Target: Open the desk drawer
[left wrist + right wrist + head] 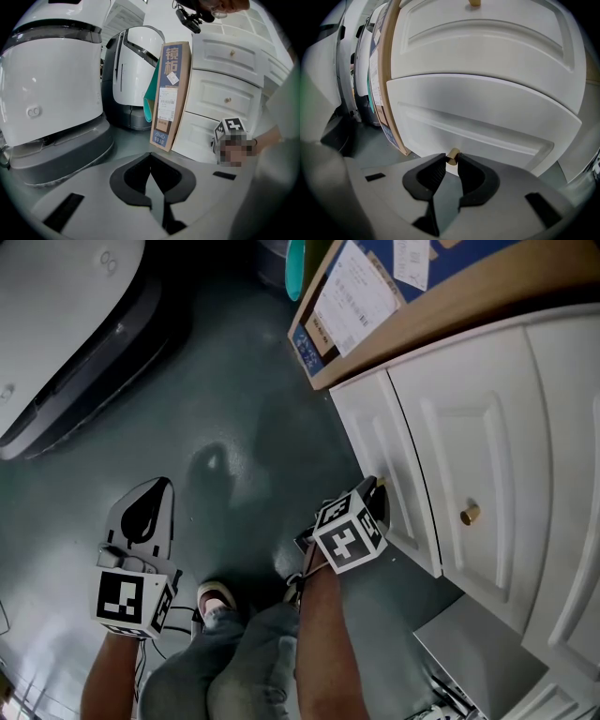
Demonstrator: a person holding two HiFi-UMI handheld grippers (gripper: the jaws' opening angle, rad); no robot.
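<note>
The white desk has stacked drawers. In the right gripper view my right gripper [452, 158] is shut on the small brass knob [453, 153] of the lowest drawer [487, 122], with a pad on each side of it. The head view shows that gripper [377, 491] up against the same drawer front [380, 442] near the floor. The drawer above carries its own brass knob [470, 514]. My left gripper [155, 493] hangs over the floor to the left, away from the desk. Its jaws [150, 158] meet at the tips with nothing between them.
A flat cardboard box [375, 296] with labels leans against the desk's left side. A large white and grey machine [66, 324] stands at the far left, and a second one [133, 75] is behind the box. The person's knees and a shoe [217, 596] are below the grippers.
</note>
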